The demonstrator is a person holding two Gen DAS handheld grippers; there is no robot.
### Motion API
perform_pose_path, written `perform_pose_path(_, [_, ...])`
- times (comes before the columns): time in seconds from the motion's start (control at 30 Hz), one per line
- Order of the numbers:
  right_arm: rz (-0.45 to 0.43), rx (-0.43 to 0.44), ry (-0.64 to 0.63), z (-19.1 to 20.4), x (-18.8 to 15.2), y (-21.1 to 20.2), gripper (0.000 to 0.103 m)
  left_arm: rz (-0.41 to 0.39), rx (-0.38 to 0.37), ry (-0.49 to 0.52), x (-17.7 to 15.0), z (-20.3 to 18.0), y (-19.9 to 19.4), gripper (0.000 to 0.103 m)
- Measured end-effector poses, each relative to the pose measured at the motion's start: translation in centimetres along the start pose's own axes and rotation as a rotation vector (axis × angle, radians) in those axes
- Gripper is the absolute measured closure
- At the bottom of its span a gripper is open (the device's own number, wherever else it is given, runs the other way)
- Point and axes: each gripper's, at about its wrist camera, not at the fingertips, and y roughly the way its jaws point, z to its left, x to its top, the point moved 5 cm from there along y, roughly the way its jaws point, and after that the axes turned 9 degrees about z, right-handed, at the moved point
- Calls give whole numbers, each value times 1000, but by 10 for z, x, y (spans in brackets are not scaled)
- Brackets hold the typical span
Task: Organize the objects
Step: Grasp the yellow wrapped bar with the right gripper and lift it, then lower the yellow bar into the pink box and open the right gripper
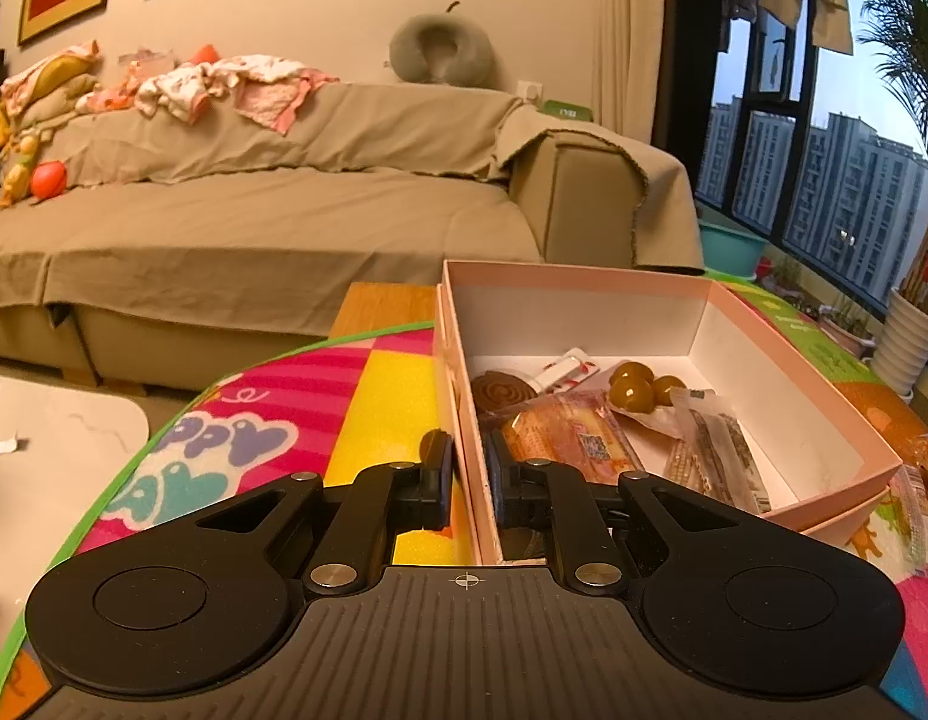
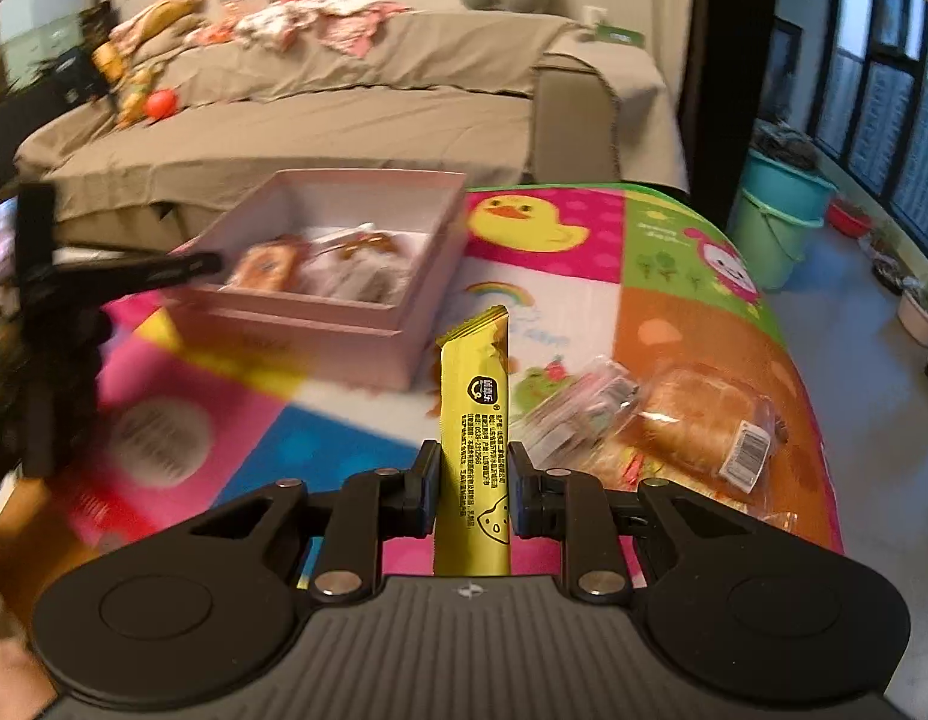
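Yellow sachet (image 2: 473,420) clamped in right gripper (image 2: 473,483), near pink box (image 2: 320,324).

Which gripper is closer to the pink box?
Left. The left gripper is clamped on the pink box's side wall. The right gripper holds a yellow packet off to the box's right, apart from it.

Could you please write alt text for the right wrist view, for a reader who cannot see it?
The right tool is shut on an upright yellow snack stick above a colourful play mat. An open pink box of snacks lies ahead to the left, and wrapped bread and other packets to the right.
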Motion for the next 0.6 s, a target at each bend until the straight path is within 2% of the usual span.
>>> perform_pose_path(0.13, [-65, 42, -33, 21, 10, -26, 81, -1, -1, 1, 0, 0, 0, 89])
perform_pose_path(0.37, [-192, 190, -48, 56, 68, -50, 81, -9, -8, -7, 0, 0, 2, 88])
perform_pose_path(0.47, [-207, 218, -33, 64, 101, -36, 81, -18, -13, -10, -1, -1, 2, 88])
perform_pose_path(0.6, [-121, 257, 25, 68, 146, 18, 81, -33, -26, -27, -3, 1, 2, 87])
